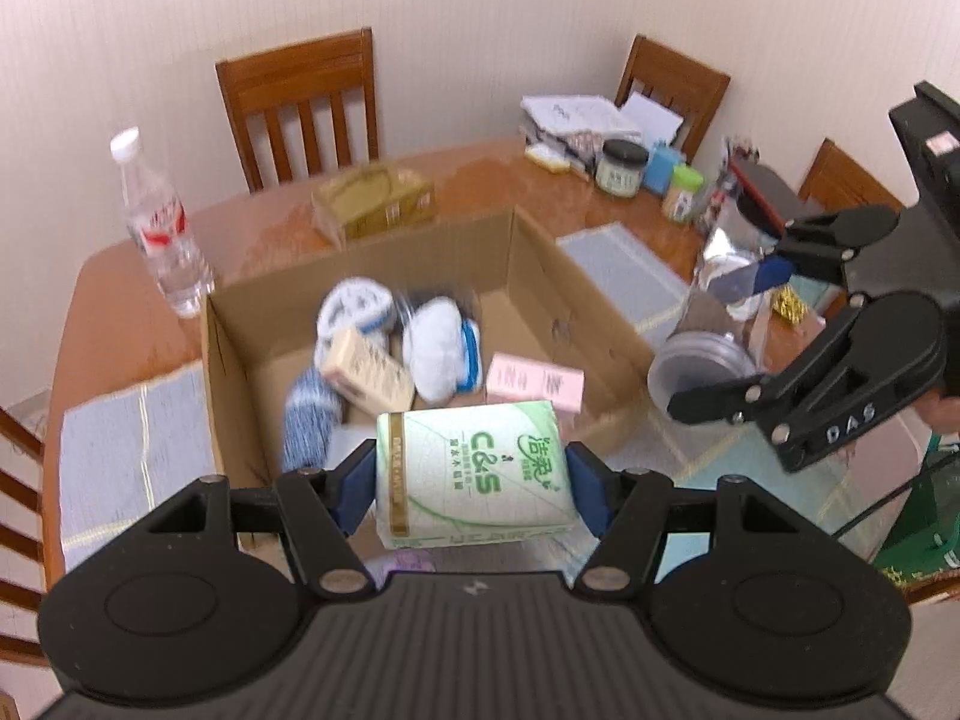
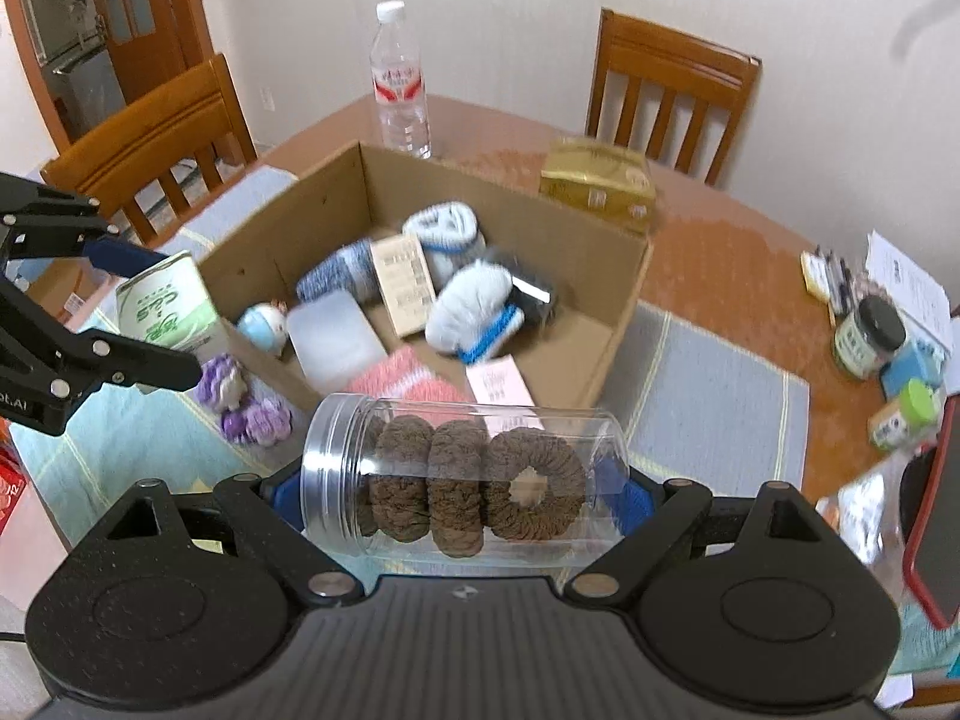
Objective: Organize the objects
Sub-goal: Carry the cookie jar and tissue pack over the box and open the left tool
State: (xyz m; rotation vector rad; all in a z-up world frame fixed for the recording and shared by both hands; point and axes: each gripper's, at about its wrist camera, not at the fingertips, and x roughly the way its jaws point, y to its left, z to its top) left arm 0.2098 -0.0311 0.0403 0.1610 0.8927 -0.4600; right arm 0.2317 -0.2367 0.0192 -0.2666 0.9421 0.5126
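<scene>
My left gripper (image 1: 474, 480) is shut on a green-and-white tissue pack (image 1: 474, 474), held just above the near edge of an open cardboard box (image 1: 222, 372). Inside the box lie rolled socks (image 1: 441, 354), a beige carton (image 1: 366, 369) and a pink carton (image 1: 534, 384). My right gripper (image 2: 462, 492) is shut on a clear plastic jar (image 2: 462, 474) lying sideways, with brown ring-shaped pieces inside it. The jar hangs over the box's (image 2: 624, 300) near right corner. Each gripper shows in the other's view: the right (image 1: 720, 342) with its jar, the left (image 2: 174, 318) with its pack (image 2: 150, 300).
A water bottle (image 1: 159, 222) and a gold tissue box (image 1: 375, 198) stand behind the cardboard box. Small jars (image 1: 624, 168) and papers crowd the far right of the wooden table. Purple crocheted toys (image 2: 240, 396) lie on a placemat at the box's near left. Wooden chairs (image 2: 666, 90) surround the table.
</scene>
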